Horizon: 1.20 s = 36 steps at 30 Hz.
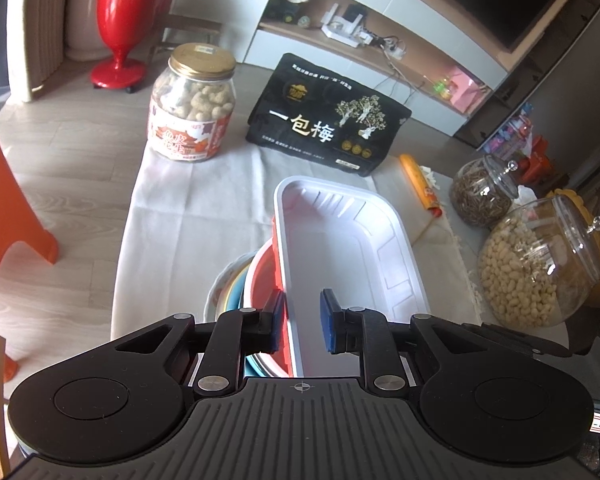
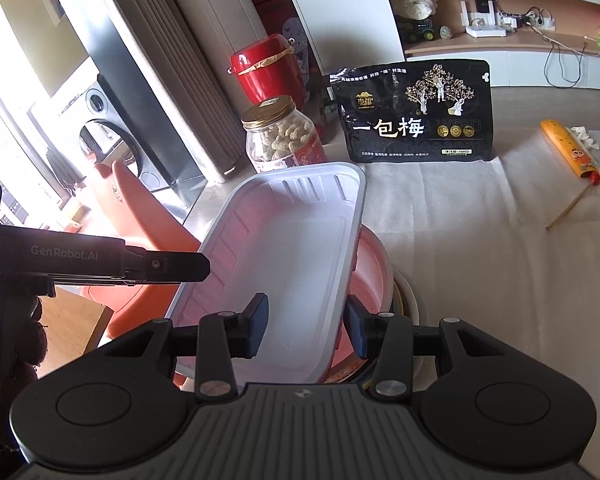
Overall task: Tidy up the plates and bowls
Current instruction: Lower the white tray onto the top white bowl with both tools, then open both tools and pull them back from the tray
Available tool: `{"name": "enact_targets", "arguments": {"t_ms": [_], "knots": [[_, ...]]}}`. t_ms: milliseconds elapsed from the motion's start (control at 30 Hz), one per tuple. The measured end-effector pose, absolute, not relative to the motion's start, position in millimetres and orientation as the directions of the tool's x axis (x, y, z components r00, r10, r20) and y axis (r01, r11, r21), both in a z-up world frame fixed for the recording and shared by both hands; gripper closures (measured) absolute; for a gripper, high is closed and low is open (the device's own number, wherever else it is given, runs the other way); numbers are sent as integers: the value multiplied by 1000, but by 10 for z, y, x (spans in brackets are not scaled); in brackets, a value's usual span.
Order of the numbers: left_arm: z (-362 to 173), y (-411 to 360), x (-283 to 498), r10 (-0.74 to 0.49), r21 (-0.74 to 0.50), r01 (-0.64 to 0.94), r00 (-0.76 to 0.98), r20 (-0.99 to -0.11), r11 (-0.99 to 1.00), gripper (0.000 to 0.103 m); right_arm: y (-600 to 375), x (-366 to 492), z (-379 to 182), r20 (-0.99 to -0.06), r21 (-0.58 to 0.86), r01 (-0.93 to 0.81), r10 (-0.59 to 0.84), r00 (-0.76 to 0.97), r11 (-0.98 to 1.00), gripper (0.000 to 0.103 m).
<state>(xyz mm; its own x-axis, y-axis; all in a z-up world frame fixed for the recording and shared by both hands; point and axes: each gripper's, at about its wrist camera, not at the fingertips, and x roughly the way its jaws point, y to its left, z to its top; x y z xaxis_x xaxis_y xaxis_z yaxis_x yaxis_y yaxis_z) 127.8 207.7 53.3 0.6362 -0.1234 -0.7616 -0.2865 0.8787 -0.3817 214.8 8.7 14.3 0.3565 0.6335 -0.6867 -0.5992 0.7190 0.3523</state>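
White rectangular plastic tray [image 1: 340, 248] sits tilted atop red round bowl [image 2: 374, 268] on stacked bowls; left tool [image 1: 302, 322] and right tool [image 2: 306, 326] each straddle a tray wall, pinch unclear; lower level, centred on stack on white-clothed tabletop [image 2: 480, 240]

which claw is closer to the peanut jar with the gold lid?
Left. The left claw straddles the white tray's left wall, on the side where the peanut jar stands. The right claw straddles the tray's opposite wall, farther from it.
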Motion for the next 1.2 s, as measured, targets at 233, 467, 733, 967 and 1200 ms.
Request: {"name": "enact_targets", "arguments": {"t_ms": [233,467,733,967,1200], "knots": [[586,2041,1232,-137,-396,-278,642,-754,875,82,18,2126,225,-663,333,-579,622,417,744,61],[607,2070,1227,-182,-432,-247,650,-738,868,82,94,2011,245,-666,321,-602,626,406,731,61],[593,2096,1240,-215,-460,-217,664,-716,861,82,120,2083,240,-667,293,-578,596,448,762,61],[613,2204,1146,-74,-358,-330,636,-768,873,82,10,2112,211,-664,307,-557,593,455,771,61],[382,2139,1276,-188,-427,-283,602,-776,859,82,82,2068,201,-659,327,-592,627,415,736,63]]}}
